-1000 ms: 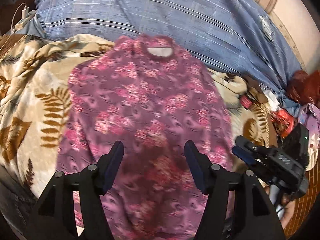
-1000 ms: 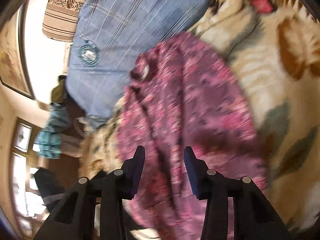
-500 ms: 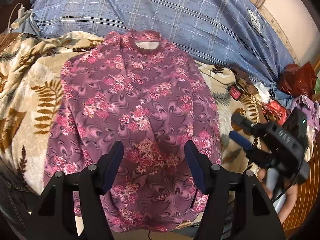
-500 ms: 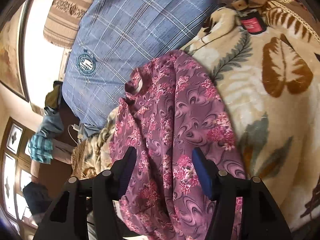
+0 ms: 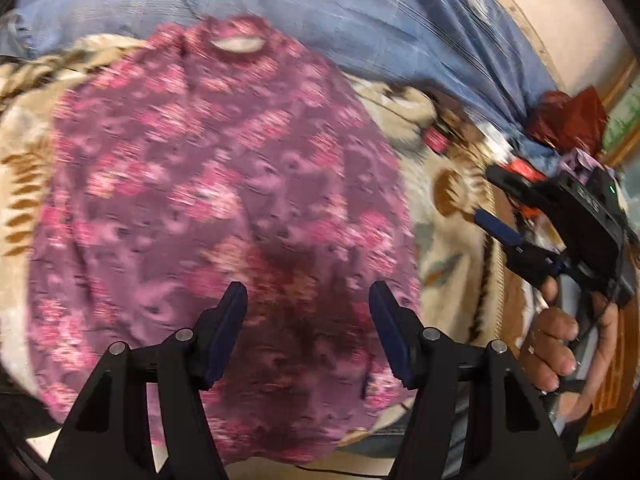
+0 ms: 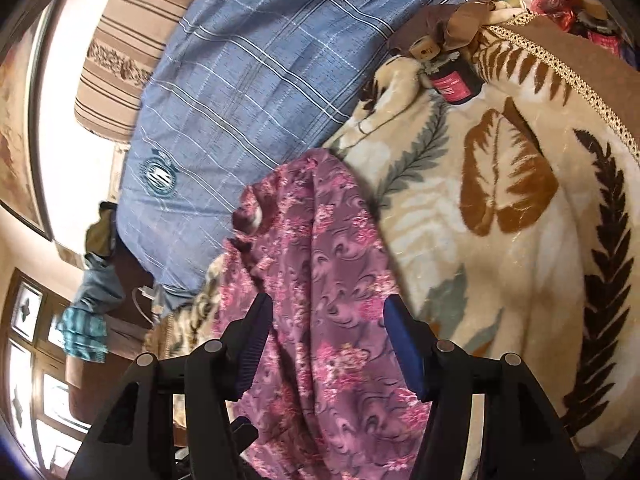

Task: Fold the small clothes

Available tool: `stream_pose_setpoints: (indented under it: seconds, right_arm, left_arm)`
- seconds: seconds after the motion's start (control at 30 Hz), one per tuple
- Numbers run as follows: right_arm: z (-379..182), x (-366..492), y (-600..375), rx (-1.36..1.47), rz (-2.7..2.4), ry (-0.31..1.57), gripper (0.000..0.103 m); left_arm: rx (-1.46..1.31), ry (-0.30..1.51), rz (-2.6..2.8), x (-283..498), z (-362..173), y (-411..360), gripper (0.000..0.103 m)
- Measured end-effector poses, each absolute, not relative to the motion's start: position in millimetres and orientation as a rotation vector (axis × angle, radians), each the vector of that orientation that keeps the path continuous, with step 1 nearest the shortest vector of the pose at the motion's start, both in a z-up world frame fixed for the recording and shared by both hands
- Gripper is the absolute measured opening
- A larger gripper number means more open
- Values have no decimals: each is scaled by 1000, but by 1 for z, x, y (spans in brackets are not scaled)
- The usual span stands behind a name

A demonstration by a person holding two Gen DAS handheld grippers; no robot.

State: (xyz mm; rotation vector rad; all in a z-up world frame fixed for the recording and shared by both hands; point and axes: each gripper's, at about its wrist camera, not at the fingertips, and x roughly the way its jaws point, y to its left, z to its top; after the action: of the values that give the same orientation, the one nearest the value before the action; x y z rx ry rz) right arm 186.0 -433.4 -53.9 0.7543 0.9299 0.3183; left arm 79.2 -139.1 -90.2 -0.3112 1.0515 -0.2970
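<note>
left view motion-blurred | right view sharp | warm light | fisheye-warped edges

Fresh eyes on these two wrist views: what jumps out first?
The purple floral top dominates, spread flat with its neckline toward the blue plaid pillow at the far edge. It lies on a cream blanket with big brown leaf prints, which fills the right side of the right wrist view. Both pairs of jaws stand open and empty above the top, and the right gripper shows at the far right of the left view.
</note>
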Motion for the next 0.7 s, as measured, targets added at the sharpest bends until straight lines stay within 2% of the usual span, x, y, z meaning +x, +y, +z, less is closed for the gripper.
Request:
stream_pose_setpoints:
  seconds: [0.2, 0.43, 0.47, 0.57, 0.7]
  right_arm:
    - [-84, 199, -433, 711, 216, 1063, 60]
    - [-127, 212, -423, 792, 261, 1218, 54]
    - [-129, 212, -422, 785, 250, 1237, 53]
    - [-139, 207, -419, 778, 226, 1288, 41]
    - [-140, 203, -413, 732, 212, 1296, 39]
  left_arm:
    - [-234, 1108, -426, 78, -111, -178, 62]
    - [-271, 1153, -442, 74, -121, -175, 62]
    - [-273, 1151, -437, 73, -121, -174, 62]
    - [-275, 1143, -415, 72, -117, -165, 62]
    - [-303, 1116, -388, 70, -105, -149, 62]
